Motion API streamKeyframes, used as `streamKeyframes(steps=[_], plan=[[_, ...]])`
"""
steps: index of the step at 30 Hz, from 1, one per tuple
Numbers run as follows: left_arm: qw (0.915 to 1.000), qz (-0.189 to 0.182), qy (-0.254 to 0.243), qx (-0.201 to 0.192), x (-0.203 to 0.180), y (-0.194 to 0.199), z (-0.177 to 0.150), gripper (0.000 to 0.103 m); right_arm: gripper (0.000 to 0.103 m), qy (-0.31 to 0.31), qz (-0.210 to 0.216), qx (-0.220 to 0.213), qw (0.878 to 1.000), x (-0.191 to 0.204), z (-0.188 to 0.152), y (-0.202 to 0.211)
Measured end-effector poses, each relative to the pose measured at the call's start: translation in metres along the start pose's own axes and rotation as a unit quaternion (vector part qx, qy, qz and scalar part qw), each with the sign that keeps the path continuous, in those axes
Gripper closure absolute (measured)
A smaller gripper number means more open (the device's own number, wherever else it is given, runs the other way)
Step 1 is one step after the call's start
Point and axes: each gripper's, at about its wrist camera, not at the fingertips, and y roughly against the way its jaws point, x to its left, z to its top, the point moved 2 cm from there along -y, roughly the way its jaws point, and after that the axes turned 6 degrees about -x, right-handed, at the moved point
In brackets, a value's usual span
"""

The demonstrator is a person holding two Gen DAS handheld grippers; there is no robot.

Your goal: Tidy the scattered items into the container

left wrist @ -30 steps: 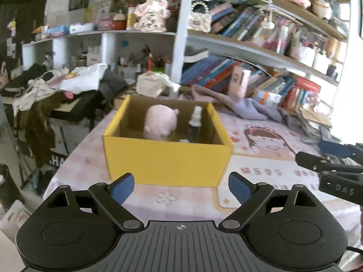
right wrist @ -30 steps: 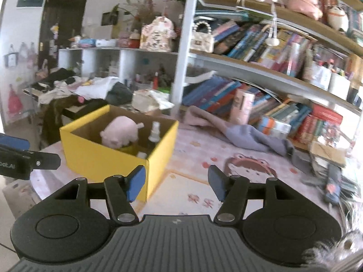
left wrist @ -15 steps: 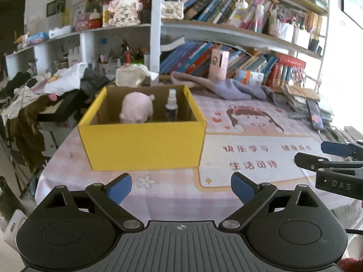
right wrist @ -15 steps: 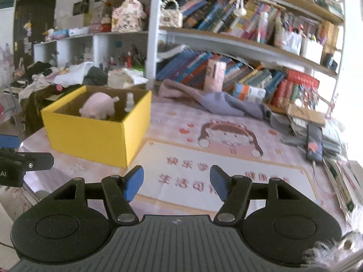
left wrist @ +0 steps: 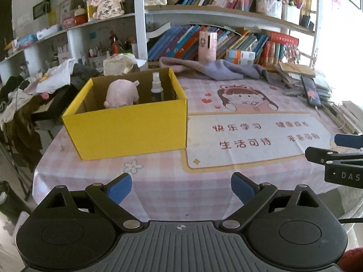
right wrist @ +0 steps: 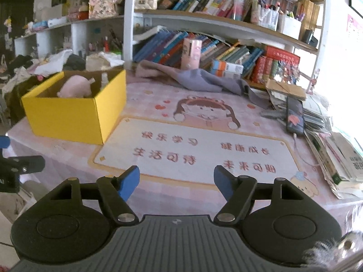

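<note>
A yellow cardboard box (left wrist: 131, 131) stands on the table's left part; it also shows in the right wrist view (right wrist: 68, 115). Inside it sit a pink plush toy (left wrist: 121, 95) and a small spray bottle (left wrist: 156, 88); the plush also shows in the right wrist view (right wrist: 74, 87). My left gripper (left wrist: 181, 187) is open and empty, held back at the table's near edge. My right gripper (right wrist: 177, 182) is open and empty over the near edge, to the right of the box. Its fingers (left wrist: 335, 156) show at the left wrist view's right edge.
A pink checked tablecloth (right wrist: 192, 149) with a cartoon print covers the table. A grey cloth (right wrist: 199, 79), a pink carton (right wrist: 191, 53), a dark phone (right wrist: 295, 117) and stacked books (right wrist: 335, 149) lie along the back and right. Bookshelves stand behind. Clothes pile at the left.
Both grippers have drawn back from the box toward the near table edge, so more tablecloth is in view. Both stay open and empty.
</note>
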Motion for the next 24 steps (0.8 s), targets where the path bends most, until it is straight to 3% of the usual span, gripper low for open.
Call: streamKeyframes(steps=[24], plan=[[0.9997, 0.004, 0.009, 0.024, -0.01, -0.005, -0.006, 0.002, 0.02, -0.017, 0.0, 0.024, 1.0, -0.017, -0.011, 0.007]])
